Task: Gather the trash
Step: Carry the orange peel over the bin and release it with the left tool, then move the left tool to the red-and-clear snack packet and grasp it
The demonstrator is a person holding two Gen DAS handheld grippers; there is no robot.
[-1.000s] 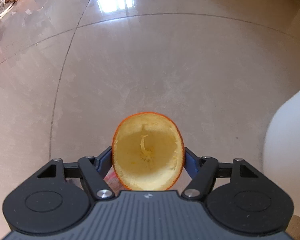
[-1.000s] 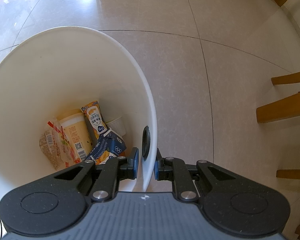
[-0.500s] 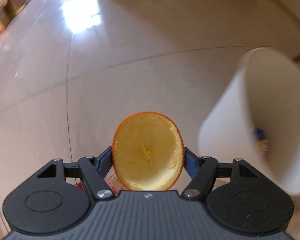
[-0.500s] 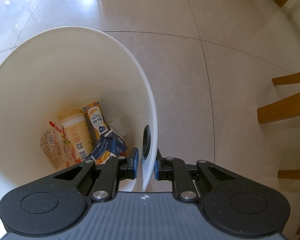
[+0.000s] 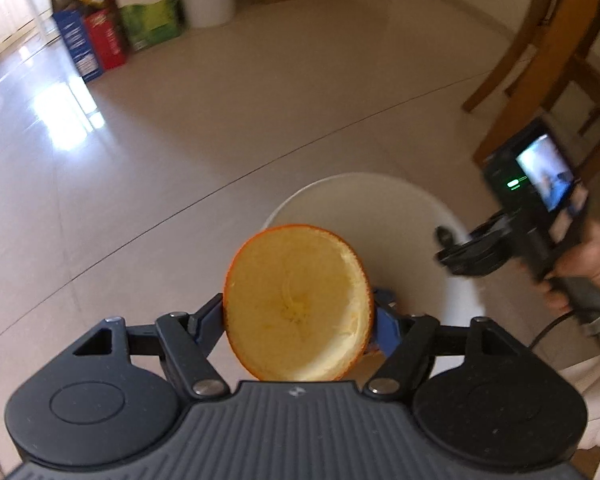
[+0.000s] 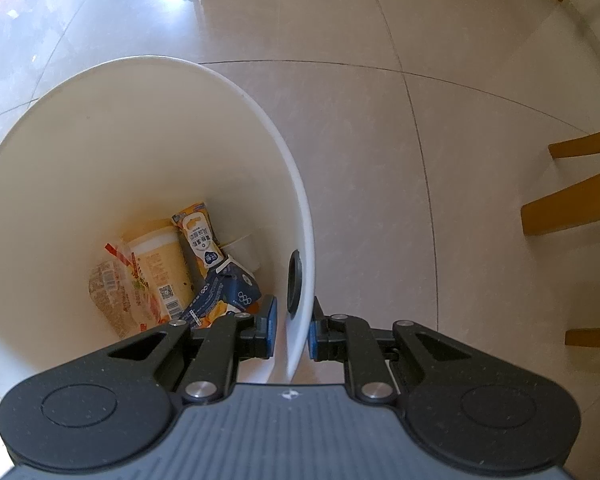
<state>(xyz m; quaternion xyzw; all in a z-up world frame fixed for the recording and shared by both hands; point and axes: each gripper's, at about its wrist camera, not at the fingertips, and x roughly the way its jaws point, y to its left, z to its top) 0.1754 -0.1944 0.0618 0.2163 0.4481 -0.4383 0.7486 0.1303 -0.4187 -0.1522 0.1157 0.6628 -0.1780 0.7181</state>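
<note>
Left wrist view: the left gripper (image 5: pixel 298 316) has the orange peel half (image 5: pixel 298 306) between its jaws, which are opening; the hollow pale inside faces the camera.
Peel to bin: the white bin (image 5: pixel 380 216) shows right behind and above the peel at frame centre, so the peel looks poised over the bin mouth.
Peel long axis: roughly upright in frame, leaning a little left.
Right wrist view: the right gripper (image 6: pixel 292 326) is clamped on the bin wall (image 6: pixel 300 240), at lower centre.
Bin contents: cartons and wrappers (image 6: pixel 172 276) at the bottom.
Nearer hand: the left one, judging by this, does the drop.
</note>
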